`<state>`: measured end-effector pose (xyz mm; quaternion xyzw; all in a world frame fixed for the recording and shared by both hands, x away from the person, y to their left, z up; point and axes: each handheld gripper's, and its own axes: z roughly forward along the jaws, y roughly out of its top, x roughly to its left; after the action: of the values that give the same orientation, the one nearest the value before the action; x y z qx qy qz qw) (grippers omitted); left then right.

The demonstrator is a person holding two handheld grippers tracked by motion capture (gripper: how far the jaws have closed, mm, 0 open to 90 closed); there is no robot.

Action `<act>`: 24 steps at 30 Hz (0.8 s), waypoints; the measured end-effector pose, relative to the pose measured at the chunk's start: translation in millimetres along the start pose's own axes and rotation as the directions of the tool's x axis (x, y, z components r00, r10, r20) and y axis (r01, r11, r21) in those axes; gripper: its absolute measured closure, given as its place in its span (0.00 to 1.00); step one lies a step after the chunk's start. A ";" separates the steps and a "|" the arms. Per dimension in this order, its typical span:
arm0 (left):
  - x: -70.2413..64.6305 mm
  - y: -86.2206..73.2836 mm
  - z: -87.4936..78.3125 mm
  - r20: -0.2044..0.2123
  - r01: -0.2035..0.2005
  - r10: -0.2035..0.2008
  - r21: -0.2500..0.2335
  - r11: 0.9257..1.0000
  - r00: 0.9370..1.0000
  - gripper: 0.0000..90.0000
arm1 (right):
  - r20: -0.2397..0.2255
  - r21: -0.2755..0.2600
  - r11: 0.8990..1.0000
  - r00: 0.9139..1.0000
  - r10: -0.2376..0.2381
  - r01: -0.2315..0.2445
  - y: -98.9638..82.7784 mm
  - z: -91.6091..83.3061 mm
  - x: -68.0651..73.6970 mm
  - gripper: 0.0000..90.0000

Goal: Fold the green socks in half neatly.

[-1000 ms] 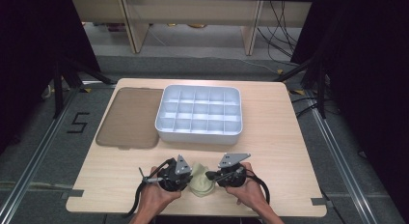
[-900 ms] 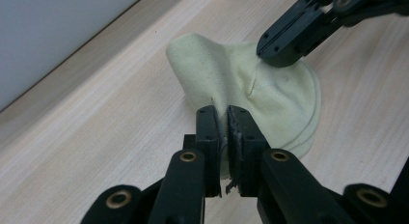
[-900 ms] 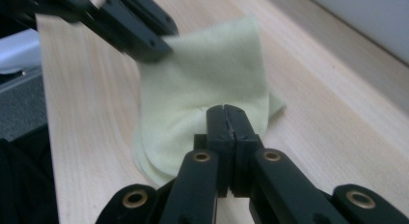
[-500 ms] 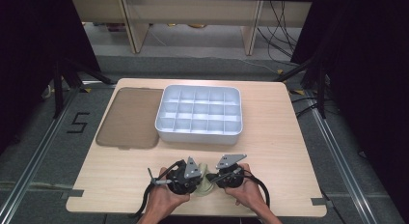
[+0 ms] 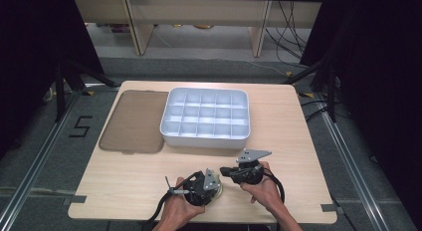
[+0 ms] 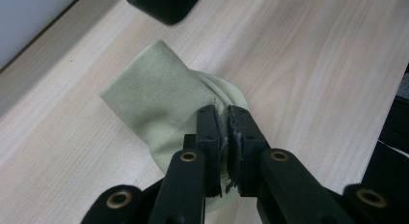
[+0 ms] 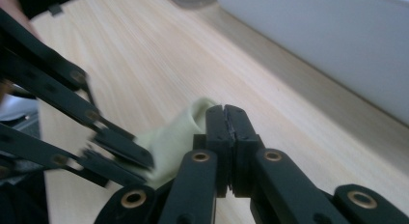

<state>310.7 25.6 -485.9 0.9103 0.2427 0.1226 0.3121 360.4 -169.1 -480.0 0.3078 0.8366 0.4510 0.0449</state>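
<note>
A pale green sock (image 6: 154,98) lies crumpled on the wooden table near its front edge. My left gripper (image 6: 224,132) is shut on a fold of the sock, with cloth pinched between its pads. In the high view the left gripper (image 5: 209,183) covers most of the sock (image 5: 219,190). My right gripper (image 7: 225,120) is shut with nothing visible between its pads; the sock's cuff (image 7: 193,120) stands just left of its tips. From above, the right gripper (image 5: 226,172) points left, close beside the left one. Its blurred tip (image 6: 164,2) hangs just past the cuff.
A white compartment tray (image 5: 205,137) stands behind the grippers at mid-table, its wall (image 7: 328,40) close to the right gripper. A brown flat lid (image 5: 132,121) lies left of the tray. The table's front edge (image 5: 199,221) is just under the hands.
My left gripper has moved right with the sock, closing in on the right gripper and now covering most of the sock. The right gripper has shifted only slightly.
</note>
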 end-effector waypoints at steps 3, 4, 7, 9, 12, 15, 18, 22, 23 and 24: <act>-1.4 0.6 1.7 -0.005 -0.006 0.006 -0.008 1.000 1.000 0.93 | -0.018 -0.010 1.000 1.000 -0.024 0.024 5.1 -1.7 4.1 0.99; -1.4 0.6 1.4 -0.002 -0.013 0.013 0.001 1.000 1.000 0.92 | -0.020 -0.018 1.000 1.000 -0.021 0.021 5.7 -0.3 5.7 0.99; -2.3 -0.1 2.4 0.001 -0.004 0.004 -0.001 1.000 1.000 0.92 | -0.043 -0.011 0.999 0.999 -0.034 0.034 8.9 5.9 10.1 0.99; -2.8 -0.4 3.0 -0.003 -0.005 0.005 -0.007 1.000 1.000 0.92 | -0.051 -0.006 0.999 0.998 -0.040 0.040 10.0 10.8 12.1 0.99; -2.7 -0.9 3.0 -0.001 -0.003 0.003 -0.009 1.000 1.000 0.91 | -0.062 0.011 0.999 0.997 -0.040 0.041 9.7 17.9 15.7 0.99; -2.7 -1.2 2.9 0.000 -0.002 0.002 -0.010 1.000 1.000 0.91 | -0.054 0.045 0.996 0.996 -0.069 0.071 7.2 22.1 16.1 0.99; -3.3 -1.8 3.6 0.008 0.022 -0.022 -0.025 0.999 1.000 0.90 | -0.022 0.095 0.993 0.997 -0.069 0.071 1.0 26.3 10.0 1.00; -0.9 -2.2 2.6 0.018 0.024 -0.023 -0.029 0.999 1.000 0.86 | -0.020 0.113 0.992 0.999 -0.045 0.047 -4.3 28.9 3.5 1.00; -0.3 -2.9 2.0 0.033 0.053 -0.052 -0.037 0.998 0.998 0.85 | -0.013 0.111 0.993 0.999 -0.049 0.050 -4.4 29.5 3.6 1.00; 1.6 -2.8 0.0 0.040 0.049 -0.047 -0.055 0.997 0.998 0.84 | -0.015 0.113 0.992 0.999 -0.051 0.052 -4.6 29.4 4.5 1.00</act>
<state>311.1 28.3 -487.5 0.8972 0.2551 0.1043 0.3450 364.9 -147.0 -500.1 0.2854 0.8687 0.4035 0.0340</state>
